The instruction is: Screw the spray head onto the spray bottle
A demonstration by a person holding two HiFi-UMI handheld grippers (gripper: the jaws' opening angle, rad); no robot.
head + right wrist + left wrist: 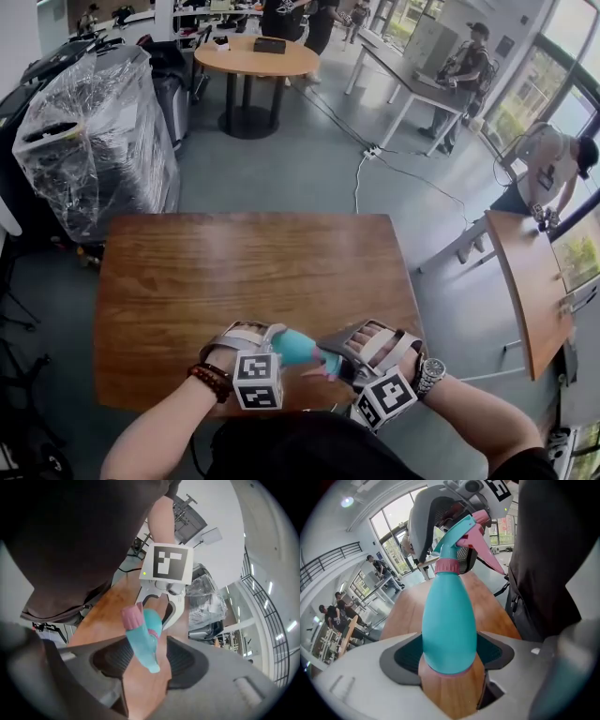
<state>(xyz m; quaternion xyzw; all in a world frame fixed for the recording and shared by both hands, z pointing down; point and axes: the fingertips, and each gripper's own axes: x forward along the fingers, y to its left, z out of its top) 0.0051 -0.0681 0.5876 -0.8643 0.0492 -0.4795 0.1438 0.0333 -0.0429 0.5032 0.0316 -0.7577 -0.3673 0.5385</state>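
Note:
A teal spray bottle (296,347) is held sideways just above the front edge of the wooden table (244,281). My left gripper (279,339) is shut on the bottle's body (449,620), with both pads pressed against its sides. The spray head (459,531), with its pink collar and pink trigger, sits on the bottle's neck. My right gripper (334,354) reaches around that head from the right. In the right gripper view, the head (143,637) lies between the right gripper's (147,658) jaws, with a gap on each side. The left gripper's marker cube (166,564) shows behind it.
A plastic-wrapped machine (94,141) stands beyond the table's far left corner. A round table (258,58) is further back, and another wooden table (530,281) stands at the right. A cable (361,178) runs across the floor. People stand in the background.

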